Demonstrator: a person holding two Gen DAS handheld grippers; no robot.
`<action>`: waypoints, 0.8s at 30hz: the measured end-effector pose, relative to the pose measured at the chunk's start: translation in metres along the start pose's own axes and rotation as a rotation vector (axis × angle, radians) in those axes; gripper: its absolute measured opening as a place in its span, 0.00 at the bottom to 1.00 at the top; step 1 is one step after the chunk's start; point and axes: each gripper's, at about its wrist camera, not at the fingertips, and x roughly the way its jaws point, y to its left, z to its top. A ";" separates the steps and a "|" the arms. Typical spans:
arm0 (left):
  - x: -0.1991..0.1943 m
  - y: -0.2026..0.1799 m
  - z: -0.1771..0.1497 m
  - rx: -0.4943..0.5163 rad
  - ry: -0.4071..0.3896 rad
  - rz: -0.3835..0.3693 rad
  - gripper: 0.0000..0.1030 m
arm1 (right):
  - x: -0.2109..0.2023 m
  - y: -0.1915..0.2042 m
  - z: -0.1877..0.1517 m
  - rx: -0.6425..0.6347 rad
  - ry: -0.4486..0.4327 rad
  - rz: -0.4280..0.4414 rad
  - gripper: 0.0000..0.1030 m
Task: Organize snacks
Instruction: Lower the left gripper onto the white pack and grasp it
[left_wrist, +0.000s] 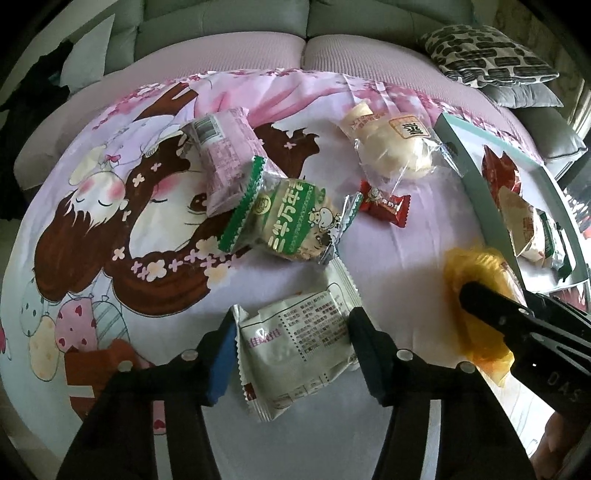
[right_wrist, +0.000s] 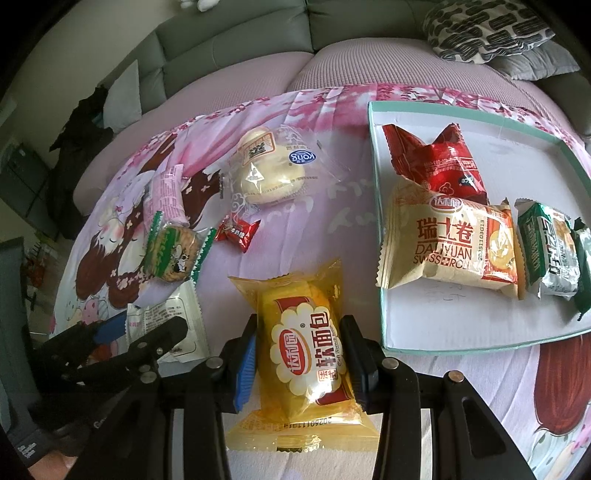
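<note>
My left gripper (left_wrist: 293, 347) stands over a white snack packet (left_wrist: 295, 343) lying on the pink cartoon cloth (left_wrist: 92, 184), its pads pressed against the packet's two sides. My right gripper (right_wrist: 299, 354) is shut on a yellow soft-bread packet (right_wrist: 303, 332), just left of the white tray (right_wrist: 461, 332). The tray holds a red packet (right_wrist: 443, 166), a Swiss-roll packet (right_wrist: 443, 240) and green packets (right_wrist: 546, 254). The right gripper's finger also shows on the yellow packet (left_wrist: 476, 266) in the left wrist view.
Loose on the cloth lie a green biscuit pack (left_wrist: 288, 218), a pink packet (left_wrist: 225, 162), a clear-wrapped bun (left_wrist: 391, 144) and a small red candy (left_wrist: 384, 205). A grey sofa back and a patterned cushion (left_wrist: 487, 55) lie beyond.
</note>
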 end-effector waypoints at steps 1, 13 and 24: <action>0.000 0.000 0.000 -0.001 0.001 0.000 0.58 | 0.000 0.000 0.000 0.000 0.000 0.000 0.44; 0.011 -0.009 -0.002 0.053 0.031 0.037 0.75 | 0.000 0.000 0.000 0.001 0.000 0.003 0.44; 0.015 -0.014 -0.006 0.090 0.043 0.027 0.87 | 0.000 0.000 0.000 0.005 0.000 0.007 0.44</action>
